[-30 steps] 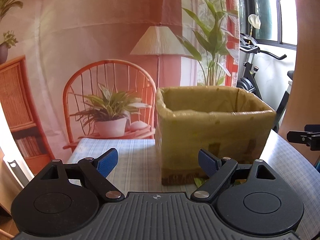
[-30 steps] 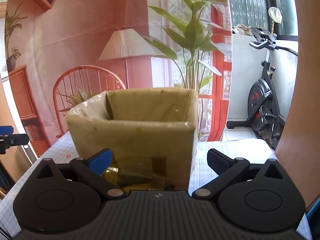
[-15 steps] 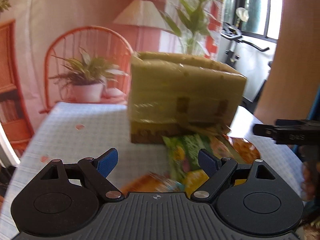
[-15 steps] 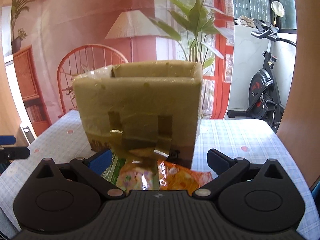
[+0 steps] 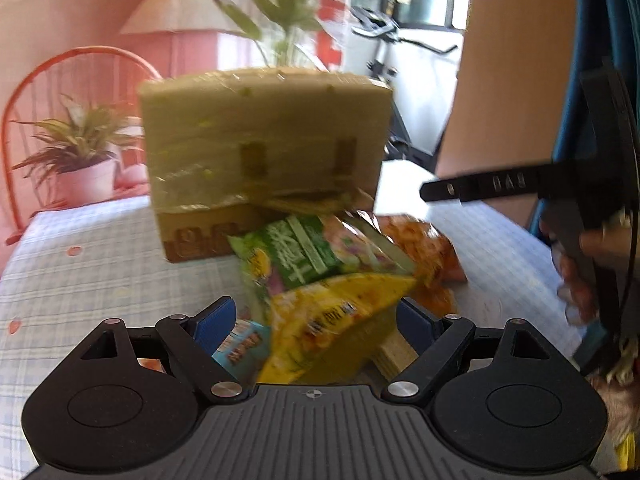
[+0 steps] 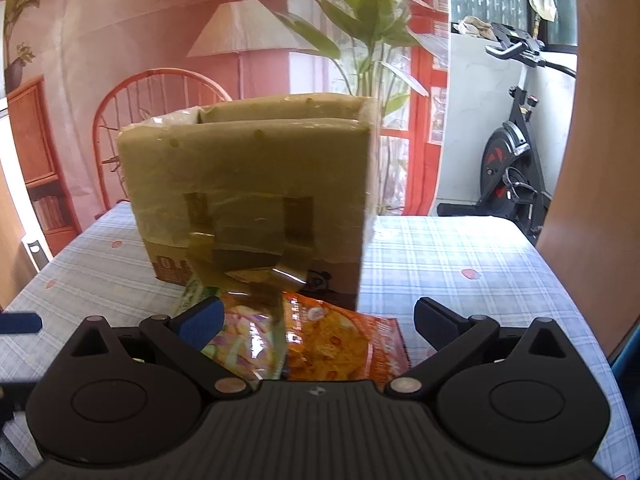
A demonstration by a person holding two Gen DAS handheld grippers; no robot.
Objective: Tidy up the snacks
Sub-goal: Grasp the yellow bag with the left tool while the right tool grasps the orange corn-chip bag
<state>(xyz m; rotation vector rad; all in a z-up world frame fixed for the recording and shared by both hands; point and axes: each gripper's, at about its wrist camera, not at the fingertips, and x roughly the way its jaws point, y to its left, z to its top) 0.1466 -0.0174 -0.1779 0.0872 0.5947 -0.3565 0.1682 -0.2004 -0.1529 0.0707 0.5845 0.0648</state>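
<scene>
Cardboard box [image 5: 264, 152] stands beyond a heap of snack packets [image 5: 332, 280]; left gripper [image 5: 316, 316] gapes wide above the yellow packet [image 5: 332, 316], gripping nothing. Right wrist view: right gripper [image 6: 316, 320] likewise wide and empty over the orange packet [image 6: 340, 344]. No packet seen boxed; sorting apparently unstarted.

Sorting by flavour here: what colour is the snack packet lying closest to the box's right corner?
Orange packet, clearest in the right wrist view, beside the box.

Both views have tipped downward: the box [image 5: 264, 152] now sits higher in frame, and snack packets have come into sight on the desk [image 6: 460, 264] before it: green [image 5: 308, 252], yellow [image 5: 332, 312] and orange [image 6: 340, 344].
</scene>
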